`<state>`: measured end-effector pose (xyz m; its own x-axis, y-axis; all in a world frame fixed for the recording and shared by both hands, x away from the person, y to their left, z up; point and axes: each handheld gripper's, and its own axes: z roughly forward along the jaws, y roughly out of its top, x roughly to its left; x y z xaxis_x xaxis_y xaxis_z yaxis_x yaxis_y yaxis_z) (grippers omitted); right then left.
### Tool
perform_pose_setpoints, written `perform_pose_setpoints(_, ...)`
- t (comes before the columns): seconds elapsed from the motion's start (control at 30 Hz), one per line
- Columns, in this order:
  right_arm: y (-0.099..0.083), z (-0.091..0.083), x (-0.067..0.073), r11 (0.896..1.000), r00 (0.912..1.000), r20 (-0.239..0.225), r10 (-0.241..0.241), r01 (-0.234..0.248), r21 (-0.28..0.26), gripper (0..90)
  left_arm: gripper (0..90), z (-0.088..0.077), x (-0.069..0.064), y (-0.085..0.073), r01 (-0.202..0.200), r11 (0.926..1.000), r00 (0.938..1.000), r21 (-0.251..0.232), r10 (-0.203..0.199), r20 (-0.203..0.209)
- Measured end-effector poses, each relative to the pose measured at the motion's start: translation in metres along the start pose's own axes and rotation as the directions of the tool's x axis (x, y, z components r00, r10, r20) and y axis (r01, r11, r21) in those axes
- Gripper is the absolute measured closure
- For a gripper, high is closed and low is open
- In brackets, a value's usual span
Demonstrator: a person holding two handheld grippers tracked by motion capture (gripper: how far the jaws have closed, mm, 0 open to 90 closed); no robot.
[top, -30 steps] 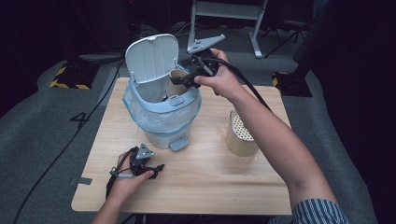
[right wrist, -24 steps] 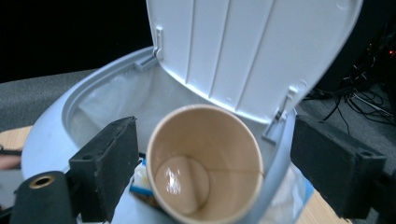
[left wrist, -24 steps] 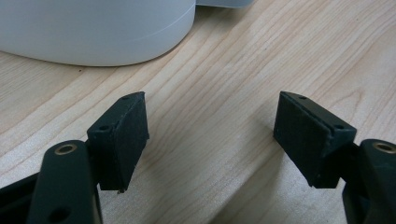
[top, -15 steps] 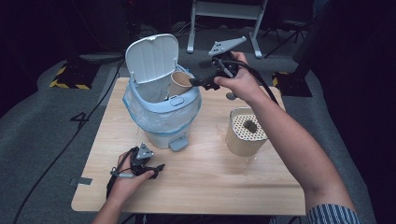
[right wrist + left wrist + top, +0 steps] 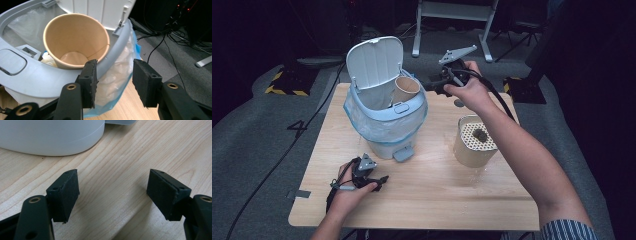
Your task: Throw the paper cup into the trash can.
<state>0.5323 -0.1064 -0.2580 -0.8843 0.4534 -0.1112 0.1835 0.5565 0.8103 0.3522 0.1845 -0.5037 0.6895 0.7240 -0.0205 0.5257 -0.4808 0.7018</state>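
Inside the bin (image 5: 413, 108) the paper cup (image 5: 405, 90) leans mouth-up against the raised lid (image 5: 374, 62), resting on the liner; it looks light, thin-walled and easy to crush, so I would pinch it gently at the stiffer rolled rim, one pad inside and one outside. Just beside the rim, the right claw (image 5: 113, 80) has been drawing its jaws in, yet a gap remains with nothing between them; the left claw (image 5: 112, 192) sits wide open on the surface (image 5: 437, 200).
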Motion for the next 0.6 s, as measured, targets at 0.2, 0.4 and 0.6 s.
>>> perform_pose_setpoints(0.2,0.011,0.011,0.012,1.0,0.9996,-0.024,-0.015,0.015,-0.001,55.3,26.0,0.0,0.0,0.0,0.003,1.0,1.0,0.0,-0.003,0.001)
perform_pose_setpoints(0.4,0.031,0.029,0.037,0.998,0.9911,-0.128,-0.036,0.028,-0.062,50.7,26.0,0.0,0.0,0.0,0.003,1.0,1.0,0.0,-0.003,0.001)
perform_pose_setpoints(0.6,0.039,0.036,0.048,0.994,0.9877,-0.132,-0.084,0.073,-0.086,47.5,26.0,0.0,0.0,0.0,0.002,1.0,1.0,0.0,-0.002,0.002)
